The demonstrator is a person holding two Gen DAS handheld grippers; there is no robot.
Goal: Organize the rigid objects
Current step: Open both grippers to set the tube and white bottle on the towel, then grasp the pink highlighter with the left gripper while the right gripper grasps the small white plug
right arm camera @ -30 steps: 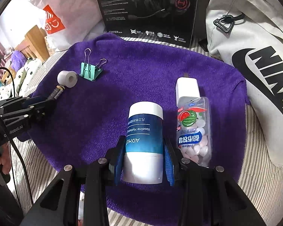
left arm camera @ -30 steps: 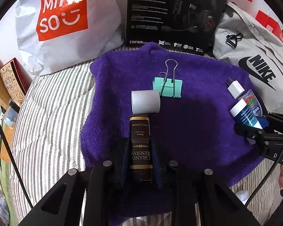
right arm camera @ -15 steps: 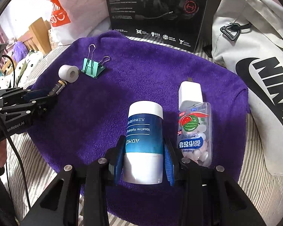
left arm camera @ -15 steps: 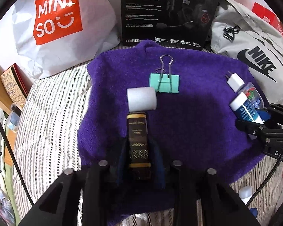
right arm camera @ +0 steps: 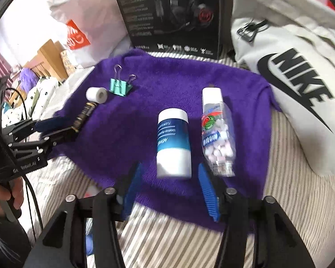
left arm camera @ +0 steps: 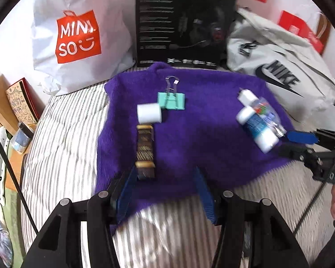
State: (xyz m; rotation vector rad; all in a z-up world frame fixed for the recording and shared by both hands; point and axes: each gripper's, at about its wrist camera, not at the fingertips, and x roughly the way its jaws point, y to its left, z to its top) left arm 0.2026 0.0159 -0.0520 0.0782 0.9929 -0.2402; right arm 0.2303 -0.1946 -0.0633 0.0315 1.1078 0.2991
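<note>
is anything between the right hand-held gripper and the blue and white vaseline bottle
Nothing visible. The right hand-held gripper, its jaws just opened, faces the vaseline bottle across bare purple towel; the candy bottle lies beside it.

White Miniso bag (left arm camera: 78, 38); black headset box (left arm camera: 181, 22); grey Nike bag (right arm camera: 288, 67); striped bedding (left arm camera: 62, 138)
</note>
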